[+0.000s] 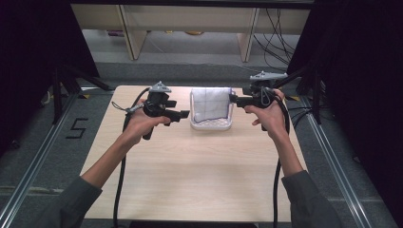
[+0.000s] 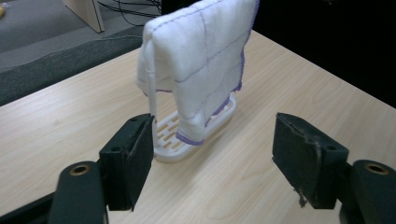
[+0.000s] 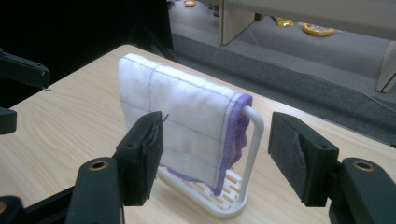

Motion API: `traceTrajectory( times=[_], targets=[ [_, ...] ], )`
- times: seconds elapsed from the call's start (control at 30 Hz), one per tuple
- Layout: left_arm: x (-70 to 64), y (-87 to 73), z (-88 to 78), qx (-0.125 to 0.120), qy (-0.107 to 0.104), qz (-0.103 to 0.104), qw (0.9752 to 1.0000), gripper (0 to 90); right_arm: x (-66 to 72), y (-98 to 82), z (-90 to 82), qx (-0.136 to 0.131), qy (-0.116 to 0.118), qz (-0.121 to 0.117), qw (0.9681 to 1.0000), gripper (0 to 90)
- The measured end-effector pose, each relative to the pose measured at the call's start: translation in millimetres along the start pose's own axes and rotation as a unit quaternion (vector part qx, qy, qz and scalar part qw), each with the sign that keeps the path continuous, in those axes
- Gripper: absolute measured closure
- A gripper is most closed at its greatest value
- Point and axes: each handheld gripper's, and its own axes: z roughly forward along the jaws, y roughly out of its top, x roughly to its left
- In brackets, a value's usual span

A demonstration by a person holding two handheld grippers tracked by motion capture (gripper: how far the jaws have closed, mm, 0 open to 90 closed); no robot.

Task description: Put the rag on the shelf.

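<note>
Left claw [image 2: 212, 156] spread, empty; right claw [image 3: 215, 158] likewise; white cloth [image 1: 211, 104] draped over rack [image 1: 211, 126] between.

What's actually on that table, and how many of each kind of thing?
White cloth with purple edging, draped over the rack's bar: 1
White plastic rack with slotted base: 1
Hand-held black tool, left and right, both open, either side of the rack: 2
Total: 4
</note>
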Motion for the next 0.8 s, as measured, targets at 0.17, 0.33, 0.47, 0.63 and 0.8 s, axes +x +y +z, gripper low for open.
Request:
traceTrajectory(
  times=[0.17, 0.33, 0.47, 0.63, 0.8],
  targets=[
    [-7.7, -7.1, -2.1, -0.002, -0.007, 0.001, 1.0, 27.3, 5.2, -8.1, -2.5, 0.001, 0.01, 0.0, 0.9999, 34.9],
    [-14.1, -14.0, -4.5, -0.003, -0.015, 0.001, 0.9999, 26.0, 10.2, -15.5, -5.0, -0.001, 0.021, 0.007, 0.9997, 34.0],
    [-17.6, -20.8, -6.2, -0.005, -0.017, 0.001, 0.9998, 25.5, 13.5, -20.4, -7.8, -0.004, 0.027, 0.008, 0.9996, 33.7],
    [-20.5, -29.4, -8.4, -0.007, -0.027, -0.002, 0.9996, 24.9, 18.3, -27.6, -11.0, -0.002, 0.03, 0.013, 0.9995, 32.8],
    [-22.9, -39.9, -9.9, -0.003, -0.029, -0.006, 0.9996, 24.3, 22.4, -37.8, -10.2, 0.001, 0.035, 0.005, 0.9994, 30.9]
  ],
)
